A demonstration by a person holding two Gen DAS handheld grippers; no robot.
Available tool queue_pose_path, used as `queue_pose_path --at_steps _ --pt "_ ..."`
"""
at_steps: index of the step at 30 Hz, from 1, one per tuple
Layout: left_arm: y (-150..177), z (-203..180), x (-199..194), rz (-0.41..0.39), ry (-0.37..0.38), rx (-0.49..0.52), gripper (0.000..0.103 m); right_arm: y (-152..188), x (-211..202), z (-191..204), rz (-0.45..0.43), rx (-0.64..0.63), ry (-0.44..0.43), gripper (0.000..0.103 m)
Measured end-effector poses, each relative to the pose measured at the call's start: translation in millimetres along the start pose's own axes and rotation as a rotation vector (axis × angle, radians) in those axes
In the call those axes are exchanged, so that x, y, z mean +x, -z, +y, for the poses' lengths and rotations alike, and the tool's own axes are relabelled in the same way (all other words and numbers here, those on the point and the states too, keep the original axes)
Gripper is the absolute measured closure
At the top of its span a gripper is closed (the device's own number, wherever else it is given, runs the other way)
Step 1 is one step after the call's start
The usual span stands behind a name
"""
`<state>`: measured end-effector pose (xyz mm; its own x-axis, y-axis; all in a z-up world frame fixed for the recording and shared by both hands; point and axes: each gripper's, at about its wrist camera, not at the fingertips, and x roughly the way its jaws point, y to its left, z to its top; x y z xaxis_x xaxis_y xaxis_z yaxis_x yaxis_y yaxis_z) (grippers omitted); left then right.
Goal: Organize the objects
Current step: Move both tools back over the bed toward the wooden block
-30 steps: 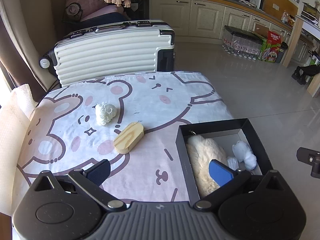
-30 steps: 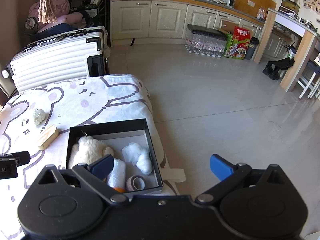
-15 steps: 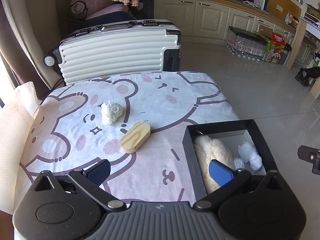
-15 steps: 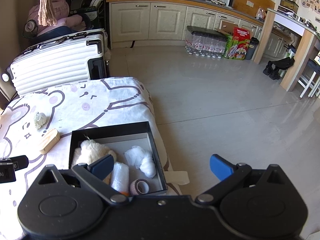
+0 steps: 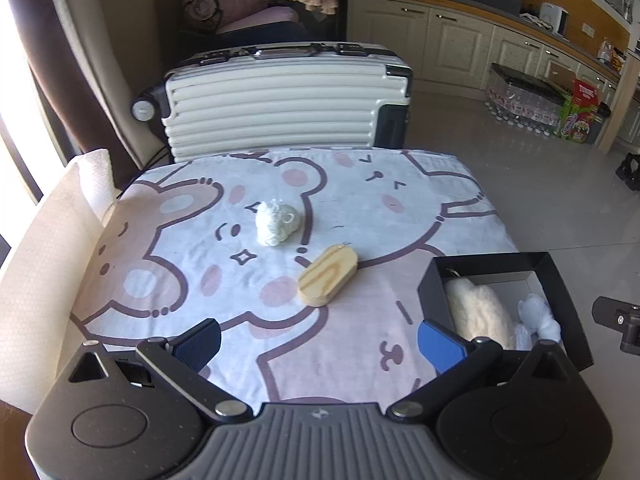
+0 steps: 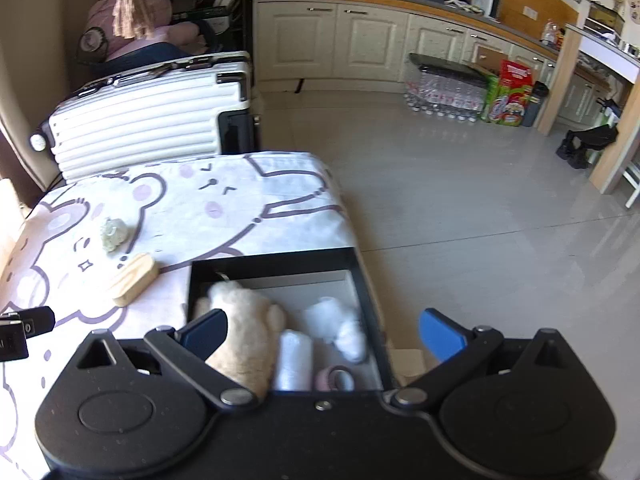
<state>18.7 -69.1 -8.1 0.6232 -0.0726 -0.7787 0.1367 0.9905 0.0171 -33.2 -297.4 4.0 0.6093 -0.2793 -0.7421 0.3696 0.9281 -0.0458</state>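
A black box [image 5: 558, 280] [image 6: 276, 258] sits at the table's right edge; it holds a cream plush toy [image 6: 248, 320], a white fluffy item [image 6: 340, 324], a white roll [image 6: 294, 360] and a pink tape ring [image 6: 338, 378]. On the bear-print cloth lie an oval wooden piece [image 5: 328, 274] [image 6: 134, 278] and a small white knitted item [image 5: 277, 222] [image 6: 113, 233]. My left gripper [image 5: 318, 344] is open and empty, near the table's front edge, short of the wooden piece. My right gripper [image 6: 322, 330] is open and empty above the box's near side.
A white ribbed suitcase [image 5: 280, 100] stands behind the table. A cream padded surface [image 5: 36, 248] flanks the table's left side. Tiled floor [image 6: 480, 220] lies to the right, with kitchen cabinets [image 6: 360, 44] and bottle packs [image 6: 444, 92] beyond.
My left gripper has shifted left, so the box now sits further right in its view. My right gripper has moved forward and left towards the box. Both stay open.
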Motion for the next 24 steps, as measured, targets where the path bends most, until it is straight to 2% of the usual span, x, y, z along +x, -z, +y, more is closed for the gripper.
queue_pose_path --at_steps 13,24 --pt "3 51 -10 -0.007 -0.057 -0.062 0.000 -4 -2 51 -0.011 -0.061 -0.060 0.000" --pt "8 78 -19 -0.015 -0.086 -0.100 0.000 -5 -7 81 -0.036 -0.099 -0.102 0.000"
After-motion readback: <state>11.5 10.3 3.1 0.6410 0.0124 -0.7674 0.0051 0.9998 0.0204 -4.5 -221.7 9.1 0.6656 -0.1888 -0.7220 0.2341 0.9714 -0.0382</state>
